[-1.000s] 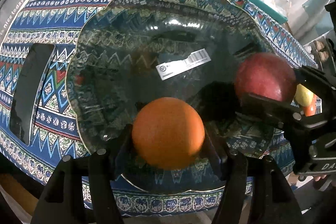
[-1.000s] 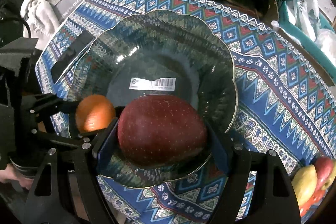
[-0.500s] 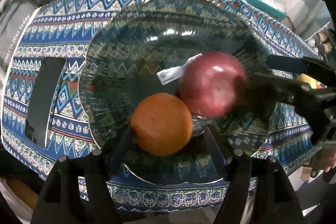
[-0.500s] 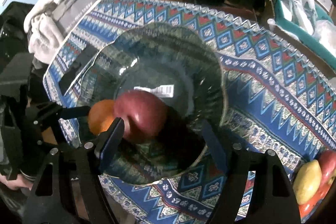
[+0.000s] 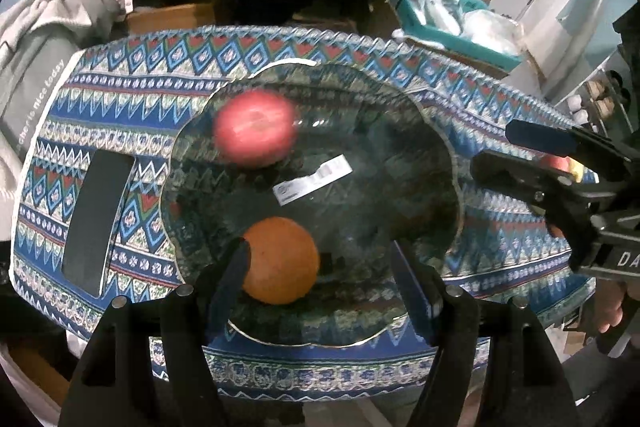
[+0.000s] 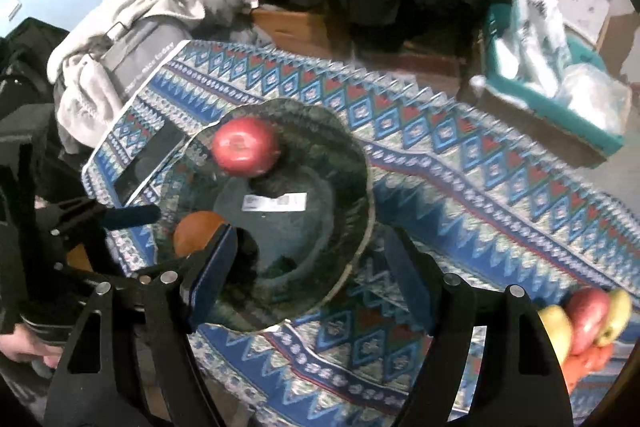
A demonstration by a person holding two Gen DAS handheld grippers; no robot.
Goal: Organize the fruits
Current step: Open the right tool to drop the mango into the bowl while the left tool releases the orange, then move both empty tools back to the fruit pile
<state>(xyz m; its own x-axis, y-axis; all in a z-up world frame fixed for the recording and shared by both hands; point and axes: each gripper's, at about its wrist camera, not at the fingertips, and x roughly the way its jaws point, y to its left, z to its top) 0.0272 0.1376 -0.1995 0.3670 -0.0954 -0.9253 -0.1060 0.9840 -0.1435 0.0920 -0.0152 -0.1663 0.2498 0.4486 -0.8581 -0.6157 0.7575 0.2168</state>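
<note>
A clear glass bowl [image 5: 452, 163] [image 6: 370, 195] stands on the patterned cloth. An orange [image 5: 280, 261] [image 6: 196, 231] rests on its near side. A red apple [image 5: 254, 135] [image 6: 244, 147], blurred in the left wrist view, lies at the bowl's far left. My left gripper [image 5: 320, 267] hovers open above the orange, which shows by the left finger with a gap to the right one. My right gripper [image 6: 308, 247] [image 5: 512, 153] is open and empty above the bowl's near rim.
A pile of yellow and red fruit [image 6: 584, 319] lies on the cloth to the right. A black phone [image 5: 94, 219] [image 6: 148, 155] lies left of the bowl. Grey clothing [image 6: 120, 39] is heaped past the cloth's left end, and a teal box [image 6: 560, 87] stands behind.
Both grippers let go and rose. The apple left the right jaws and rolled across the bowl to its far left. The left jaws widened off the orange, which stayed in the bowl.
</note>
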